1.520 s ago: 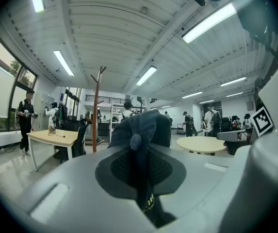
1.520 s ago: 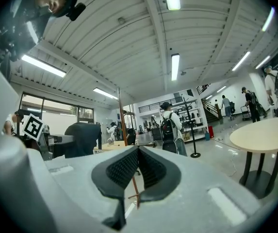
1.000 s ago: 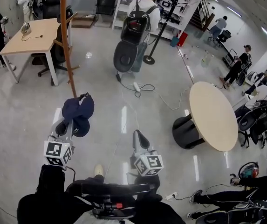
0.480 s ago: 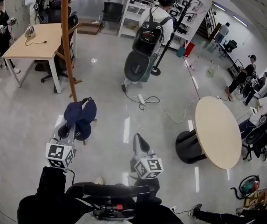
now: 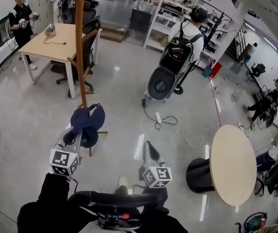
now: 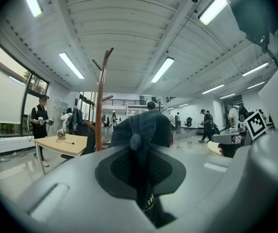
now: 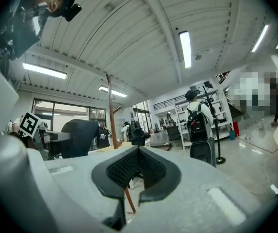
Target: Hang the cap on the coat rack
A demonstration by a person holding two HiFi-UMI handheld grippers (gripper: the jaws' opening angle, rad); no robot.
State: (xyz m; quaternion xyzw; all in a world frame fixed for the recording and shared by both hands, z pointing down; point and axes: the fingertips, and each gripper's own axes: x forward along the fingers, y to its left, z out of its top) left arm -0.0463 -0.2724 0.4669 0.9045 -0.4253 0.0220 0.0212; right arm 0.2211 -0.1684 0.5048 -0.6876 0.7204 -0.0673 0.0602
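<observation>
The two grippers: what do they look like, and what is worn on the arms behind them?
The left gripper and the right gripper are alike: a light grey body, black ribbed pads and a white cube with black square markers at the rear. The sleeves behind them are black.

one cap [image 5: 86,119], one coat rack [image 5: 80,47], two claws [image 5: 79,133] [image 5: 149,148]
</observation>
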